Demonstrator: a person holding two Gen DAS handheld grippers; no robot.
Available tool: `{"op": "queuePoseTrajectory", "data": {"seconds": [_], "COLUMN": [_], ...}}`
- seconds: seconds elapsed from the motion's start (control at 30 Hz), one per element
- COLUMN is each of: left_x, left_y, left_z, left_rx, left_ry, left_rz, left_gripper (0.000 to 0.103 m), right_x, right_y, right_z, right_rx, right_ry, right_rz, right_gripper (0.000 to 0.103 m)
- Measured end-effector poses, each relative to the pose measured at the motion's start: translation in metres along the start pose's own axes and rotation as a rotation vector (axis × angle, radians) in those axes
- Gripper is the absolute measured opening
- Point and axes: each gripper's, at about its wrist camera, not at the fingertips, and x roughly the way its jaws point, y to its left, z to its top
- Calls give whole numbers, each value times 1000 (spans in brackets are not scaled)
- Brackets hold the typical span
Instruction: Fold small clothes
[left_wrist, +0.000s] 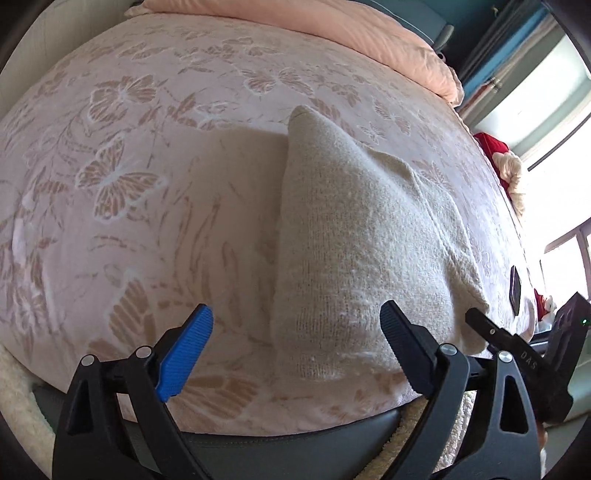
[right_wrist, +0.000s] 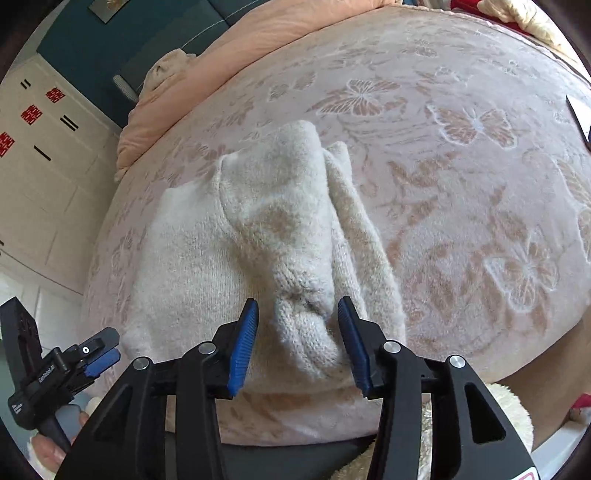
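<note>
A cream knitted sweater (left_wrist: 354, 236) lies partly folded on the pink butterfly-patterned bedspread (left_wrist: 122, 177), near the bed's front edge. In the right wrist view the sweater (right_wrist: 207, 266) has a sleeve folded over its body, with the ribbed cuff (right_wrist: 306, 328) pointing at me. My left gripper (left_wrist: 297, 328) is open and empty, its jaws wide apart over the sweater's near left edge. My right gripper (right_wrist: 298, 332) is open, its jaws on either side of the cuff without pinching it. The other gripper shows at the edge of each view (left_wrist: 517, 343) (right_wrist: 74, 362).
A peach duvet (left_wrist: 332, 26) lies bunched along the far edge of the bed. A dark phone (left_wrist: 514, 290) lies on the bedspread at the right. Red and cream cloth (left_wrist: 506, 162) sits by the bright window. White cabinets (right_wrist: 44, 177) stand left of the bed.
</note>
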Motion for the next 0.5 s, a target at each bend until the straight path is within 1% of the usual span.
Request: {"op": "queuePoseTrajectory", "data": {"seconds": [0.03, 0.07, 0.13, 0.2, 0.23, 0.27, 0.3, 0.33, 0.37, 0.4, 0.43, 0.5], "left_x": [0, -1, -5, -13, -16, -17, -16, -12, -6, 0, 4, 1], "left_y": [2, 1, -3, -9, -12, -14, -15, -16, -16, -15, -15, -14], "left_z": [-1, -2, -6, -10, -12, -14, -17, -19, -22, -25, -27, -28], "left_rx": [-11, -11, 19, 62, 80, 94, 105, 112, 115, 109, 97, 83], "left_ry": [6, 9, 6, -9, -17, -17, -11, -1, 15, 32, 47, 51], "left_rz": [-2, -4, -4, 1, 0, -1, 2, 7, 19, 27, 23, -1], "left_gripper": [90, 90, 90, 90, 90, 90, 90, 90, 90, 90, 90, 90], "right_x": [1, -4, -29, -54, -59, -56, -44, -21, 1, 7, 1, -14], "right_y": [2, 4, 8, 8, 5, 2, -4, -12, -22, -29, -30, -26], "right_z": [-1, 0, 3, 8, 10, 9, 7, 2, -4, -10, -11, -5], "right_rx": [-9, -8, 6, 2, -6, -22, -41, -59, -61, -41, -24, -2], "right_ry": [2, -17, -105, -173, -183, -169, -134, -67, 6, -3, -23, -47], "right_rz": [-1, 11, 59, 66, 56, 26, -23, -80, -112, -99, -79, -46], "right_gripper": [13, 13, 11, 11, 11, 11, 11, 11, 11, 12, 13, 18]}}
